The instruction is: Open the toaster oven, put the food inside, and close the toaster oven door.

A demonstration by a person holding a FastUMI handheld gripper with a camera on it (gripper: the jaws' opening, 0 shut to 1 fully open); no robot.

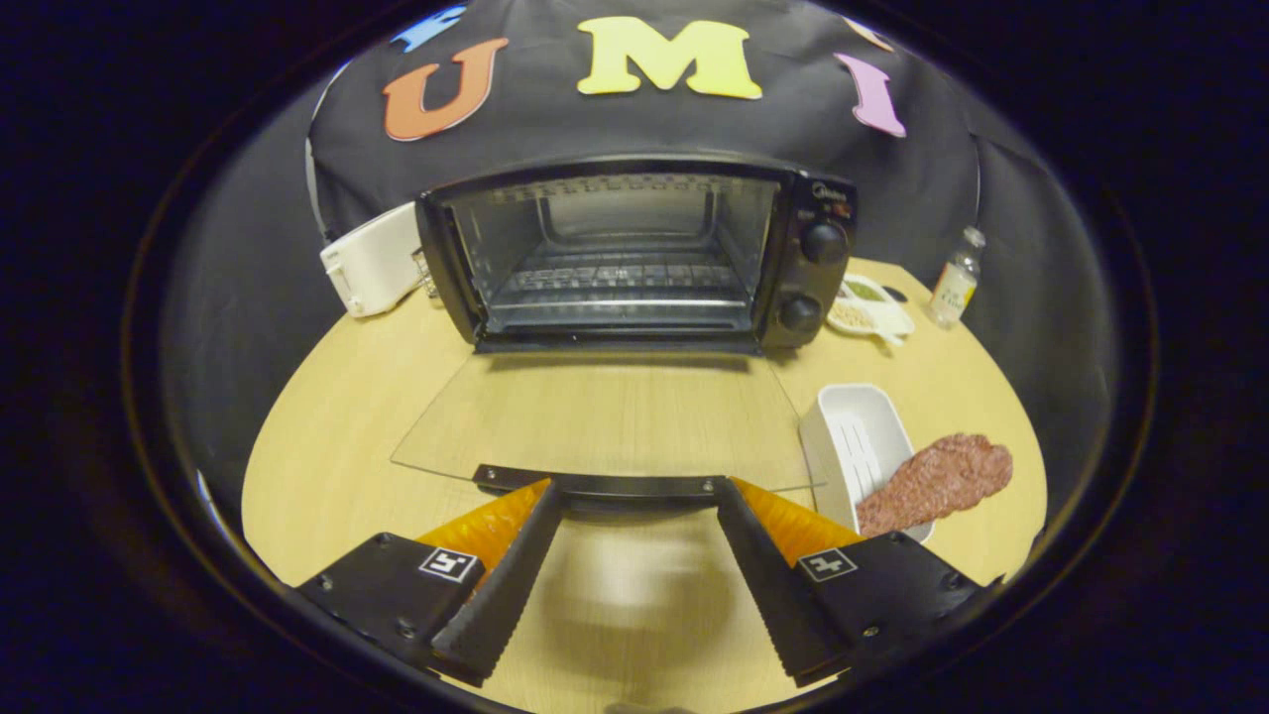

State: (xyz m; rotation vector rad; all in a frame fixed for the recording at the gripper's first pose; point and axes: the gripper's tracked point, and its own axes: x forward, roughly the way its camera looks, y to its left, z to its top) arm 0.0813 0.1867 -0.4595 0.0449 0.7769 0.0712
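Note:
A black toaster oven (634,253) stands at the back of the round wooden table with its glass door (605,416) folded down flat toward me. The door's black handle (615,486) lies just ahead of my fingertips. Inside, a wire rack (620,283) shows with nothing on it. My gripper (639,496) is open, fingers spread wide, nothing between them. To the right of the door sits a white tray (853,436), and a reddish-brown piece of meat (937,481) lies across its near right rim, partly hanging over.
A white box-like appliance (372,260) stands left of the oven. Right of the oven lie a small white dish with food (870,307) and a clear bottle with a yellow label (956,278). The table's edge (268,436) curves round close on both sides.

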